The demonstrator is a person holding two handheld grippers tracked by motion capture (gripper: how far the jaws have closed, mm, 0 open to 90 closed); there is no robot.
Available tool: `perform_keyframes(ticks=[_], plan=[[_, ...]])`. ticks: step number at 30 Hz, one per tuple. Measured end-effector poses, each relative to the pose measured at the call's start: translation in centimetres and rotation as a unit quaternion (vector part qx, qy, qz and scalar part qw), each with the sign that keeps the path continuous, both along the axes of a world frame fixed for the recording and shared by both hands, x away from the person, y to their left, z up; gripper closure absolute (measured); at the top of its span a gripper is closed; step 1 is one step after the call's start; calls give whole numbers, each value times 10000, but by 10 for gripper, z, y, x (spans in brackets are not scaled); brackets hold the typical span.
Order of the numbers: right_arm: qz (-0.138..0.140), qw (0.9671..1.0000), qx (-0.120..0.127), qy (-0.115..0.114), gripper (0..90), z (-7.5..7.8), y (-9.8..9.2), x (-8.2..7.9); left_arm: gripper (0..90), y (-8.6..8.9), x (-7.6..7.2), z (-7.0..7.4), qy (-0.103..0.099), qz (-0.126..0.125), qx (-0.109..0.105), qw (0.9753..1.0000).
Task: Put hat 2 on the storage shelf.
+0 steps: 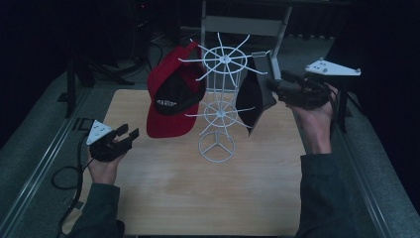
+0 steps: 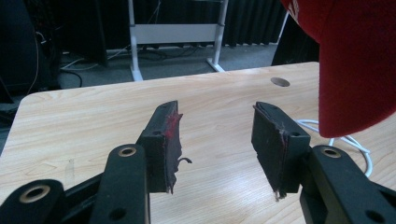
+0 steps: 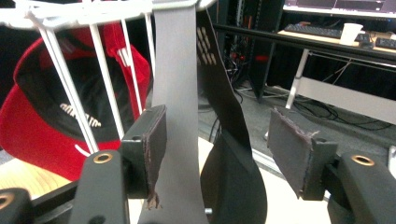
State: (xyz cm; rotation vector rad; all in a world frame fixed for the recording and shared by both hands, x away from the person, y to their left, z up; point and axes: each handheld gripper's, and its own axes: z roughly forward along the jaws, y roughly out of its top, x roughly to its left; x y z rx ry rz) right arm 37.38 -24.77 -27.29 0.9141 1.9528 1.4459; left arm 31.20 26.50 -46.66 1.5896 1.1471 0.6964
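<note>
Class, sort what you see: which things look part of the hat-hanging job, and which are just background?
Likely in the job: red cap, black cap, white wire rack, left gripper, right gripper.

Just about: white paper cup, keyboard.

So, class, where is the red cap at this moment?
In the high view the red cap hangs on the left side of the white wire rack, above the wooden table, across the rack from the black cap.

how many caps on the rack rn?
2. Red cap hangs on the left side of the white rack; black cap hangs on its right, by the right gripper. None seems hidden behind.
</note>
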Motion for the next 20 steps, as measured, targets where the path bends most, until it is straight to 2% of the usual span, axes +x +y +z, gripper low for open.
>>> perform_keyframes(ticks=[7,8,20], plan=[[5,10000,-33,72,354,-13,-6,-5,514,1,0,0,3,11,-5,10000],[13,9999,-10,99,353,-18,-8,-7,514,1,0,-1,15,13,-8,10000],[19,9997,101,212,350,-36,-20,-13,514,-1,0,-4,55,15,10,10000]])
